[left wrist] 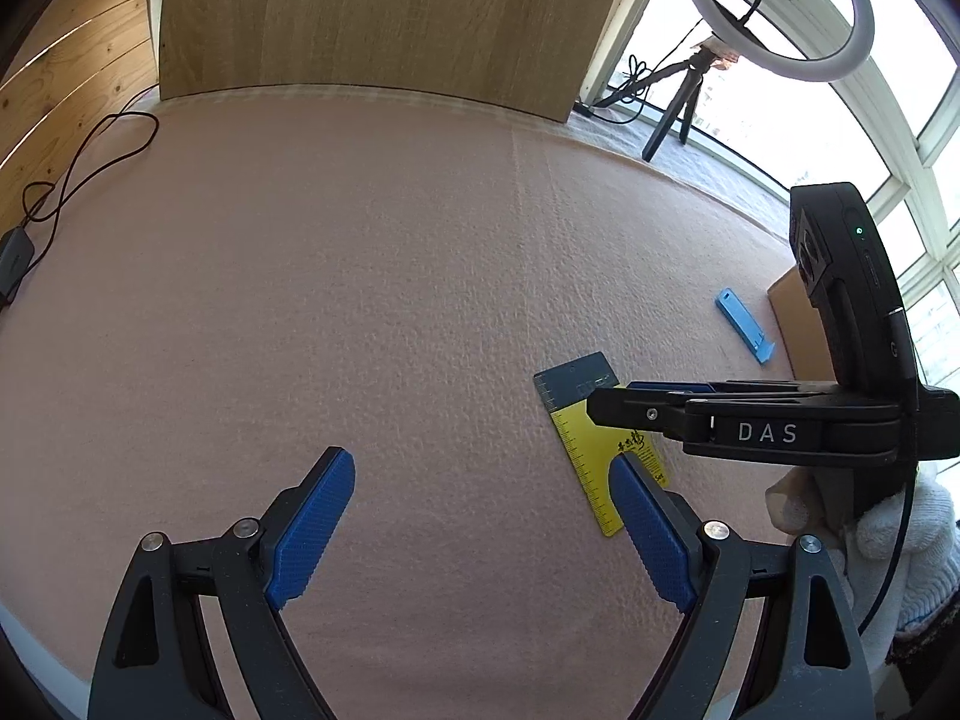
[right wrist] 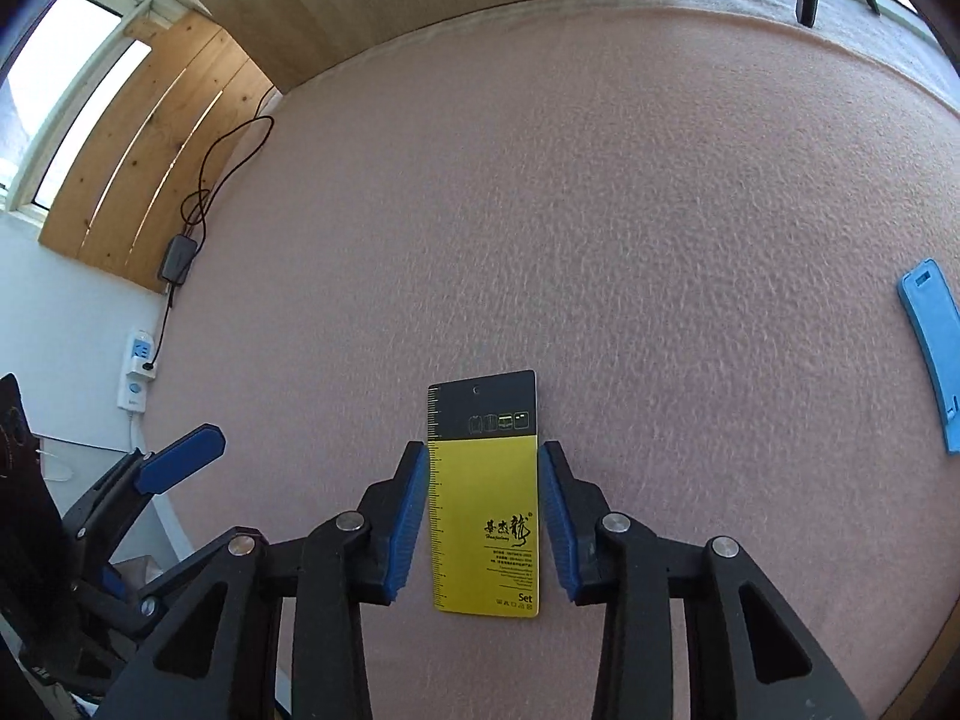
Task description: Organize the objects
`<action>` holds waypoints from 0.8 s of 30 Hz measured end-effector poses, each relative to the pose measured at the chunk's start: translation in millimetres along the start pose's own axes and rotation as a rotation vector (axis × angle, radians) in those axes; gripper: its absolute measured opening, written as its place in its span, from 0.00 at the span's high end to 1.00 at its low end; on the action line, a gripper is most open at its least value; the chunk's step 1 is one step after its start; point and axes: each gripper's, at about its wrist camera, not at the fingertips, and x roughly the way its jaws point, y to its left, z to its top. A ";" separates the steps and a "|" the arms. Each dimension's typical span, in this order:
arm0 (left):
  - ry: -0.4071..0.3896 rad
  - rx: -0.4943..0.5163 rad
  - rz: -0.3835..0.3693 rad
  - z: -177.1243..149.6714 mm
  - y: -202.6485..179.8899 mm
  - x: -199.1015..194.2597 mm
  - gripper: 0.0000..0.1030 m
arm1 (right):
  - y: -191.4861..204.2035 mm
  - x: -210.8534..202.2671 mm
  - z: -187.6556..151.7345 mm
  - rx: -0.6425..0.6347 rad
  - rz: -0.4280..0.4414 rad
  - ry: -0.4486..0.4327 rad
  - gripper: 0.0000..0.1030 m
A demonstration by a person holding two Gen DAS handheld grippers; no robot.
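Early stage, nothing sorted yet. Yellow card [right wrist: 483, 498] flat on pink counter [right wrist: 600, 210]. Right hand-held gripper [right wrist: 485, 525] straddles card, jaws parted, not clamped. Left hand-held gripper [left wrist: 480, 534] wide open, empty, left of card. Blue clip [right wrist: 933, 348] right of card, untouched.

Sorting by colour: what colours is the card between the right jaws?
Yellow with a black top band; the card shows best in the right wrist view.

— What's around the pink felt mat [left wrist: 360, 276]?

— A pale wooden board [left wrist: 384, 12] stands along its far edge. Left of the board are pine planks [left wrist: 66, 102]; right of it, bright windows [left wrist: 900, 138] and a ring light [left wrist: 777, 9] on a small tripod.

— Anything else?

— A dark cable [right wrist: 207, 180] near the planks.
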 end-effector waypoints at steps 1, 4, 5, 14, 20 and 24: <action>0.003 0.000 -0.005 0.0 -1.0 2.5 0.13 | -1.9 -2.5 -2.4 0.009 0.005 -0.005 0.67; 0.023 0.005 -0.026 -2.6 -8.1 11.7 0.14 | -6.3 -8.4 -8.8 0.009 -0.011 -0.008 0.67; 0.035 0.009 -0.036 -4.6 -12.3 16.2 0.13 | -8.4 -10.0 -9.5 0.013 -0.015 -0.007 0.67; 0.118 0.014 -0.143 -18.3 -34.1 45.0 0.15 | -13.1 -13.4 -10.6 0.023 -0.025 0.004 0.75; 0.128 0.017 -0.168 -18.4 -41.2 56.1 0.25 | -10.5 -11.1 -8.6 0.035 -0.014 0.019 0.78; 0.133 0.016 -0.197 -17.3 -42.3 57.8 0.37 | -7.8 -11.1 -9.0 0.041 -0.004 0.023 0.80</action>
